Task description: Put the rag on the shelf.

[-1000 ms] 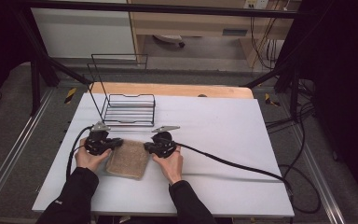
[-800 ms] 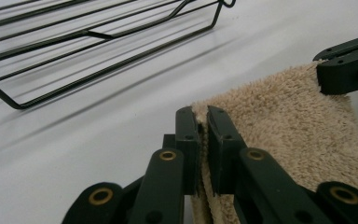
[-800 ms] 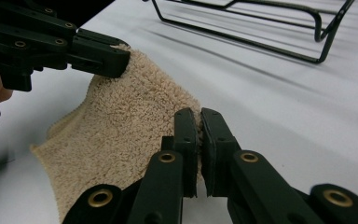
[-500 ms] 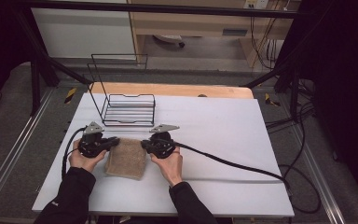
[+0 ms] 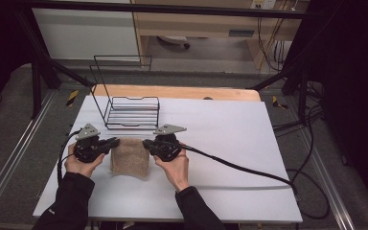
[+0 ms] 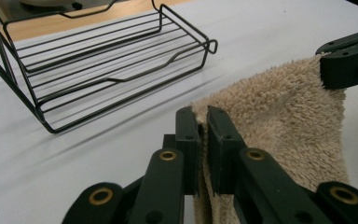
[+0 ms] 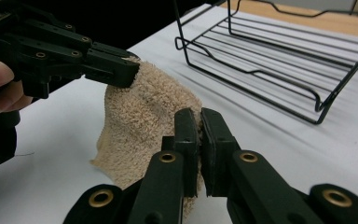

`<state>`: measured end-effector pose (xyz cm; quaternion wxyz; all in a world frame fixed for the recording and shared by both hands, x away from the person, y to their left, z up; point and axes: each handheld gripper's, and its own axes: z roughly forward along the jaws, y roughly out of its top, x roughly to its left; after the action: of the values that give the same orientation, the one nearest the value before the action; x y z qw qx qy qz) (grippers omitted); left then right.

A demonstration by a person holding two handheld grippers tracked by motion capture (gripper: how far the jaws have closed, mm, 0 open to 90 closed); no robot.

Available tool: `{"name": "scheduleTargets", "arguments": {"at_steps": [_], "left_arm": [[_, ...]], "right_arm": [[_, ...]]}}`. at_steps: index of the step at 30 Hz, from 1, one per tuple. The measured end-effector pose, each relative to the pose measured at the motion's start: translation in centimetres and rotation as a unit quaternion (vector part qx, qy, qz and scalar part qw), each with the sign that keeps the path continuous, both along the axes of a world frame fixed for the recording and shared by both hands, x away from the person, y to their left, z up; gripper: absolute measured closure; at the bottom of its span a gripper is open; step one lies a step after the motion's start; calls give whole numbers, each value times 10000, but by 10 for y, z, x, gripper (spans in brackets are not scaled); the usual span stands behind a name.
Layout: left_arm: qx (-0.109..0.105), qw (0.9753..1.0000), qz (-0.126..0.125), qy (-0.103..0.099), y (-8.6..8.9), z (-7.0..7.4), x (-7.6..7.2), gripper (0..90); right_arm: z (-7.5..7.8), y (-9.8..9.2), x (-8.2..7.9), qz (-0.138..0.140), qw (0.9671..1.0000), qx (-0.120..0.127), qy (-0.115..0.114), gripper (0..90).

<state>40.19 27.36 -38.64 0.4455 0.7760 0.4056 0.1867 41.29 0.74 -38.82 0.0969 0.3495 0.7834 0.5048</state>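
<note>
A beige terry towel (image 5: 130,157) hangs between my two grippers, lifted off the white table (image 5: 230,134) at its far edge, its near edge still resting on the table. My left gripper (image 5: 115,142) is shut on the towel's far left corner (image 6: 242,107). My right gripper (image 5: 146,143) is shut on the far right corner (image 7: 144,107). In the right gripper view the left gripper (image 7: 126,70) pinches the opposite corner. In the left gripper view the right gripper (image 6: 324,70) holds the other corner.
A black wire rack (image 5: 132,111) stands just beyond the towel at the back left of the table; it also appears as the rack (image 6: 107,60) and the rack (image 7: 279,56). A black cable (image 5: 239,168) trails right across the table.
Both grippers have moved slightly away from me and upward with the towel, raising its far edge; the towel now hangs a little closer to the wire rack.
</note>
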Motion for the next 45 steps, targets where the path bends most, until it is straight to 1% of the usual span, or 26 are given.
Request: {"name": "scheduleTargets", "arguments": {"at_steps": [2, 5, 6, 8, 13, 14, 20, 27, 34, 45], "left_arm": [[2, 10000, 28, -82, 1, 4, -2, 838], [3, 9998, 50, -177, 0, 9, -6, 838], [-52, 9998, 42, -191, 0, 10, -7, 838], [-85, 9996, 49, -253, 1, 14, -8, 838], [-67, 9991, 96, -403, 1, 20, -12, 838], [-80, 9990, 104, -432, 1, 21, -13, 838], [-153, 9982, 137, -570, 2, 28, -17, 839], [-215, 9971, 202, -708, 1, 35, -21, 839], [-273, 9961, 249, -802, 2, 42, -24, 839], [-402, 9937, 252, -1017, 0, 54, -26, 839]], "right_arm": [[7, 0, -2, 41, 9999, -26, -141, 861], [12, 0, -3, 59, 9998, -10, -206, 862], [15, 0, -3, 80, 9997, -6, -249, 862], [18, -1, -3, 104, 9995, -12, -288, 862], [25, 0, -4, 154, 9991, -60, -383, 863], [29, 1, -5, 188, 9987, -95, -461, 862], [37, 1, -5, 209, 9983, -84, -536, 863], [46, 0, -6, 220, 9973, -104, -687, 863], [52, -1, -6, 218, 9970, -12, -746, 863], [62, -6, -8, 204, 9947, 190, -992, 863]]}}
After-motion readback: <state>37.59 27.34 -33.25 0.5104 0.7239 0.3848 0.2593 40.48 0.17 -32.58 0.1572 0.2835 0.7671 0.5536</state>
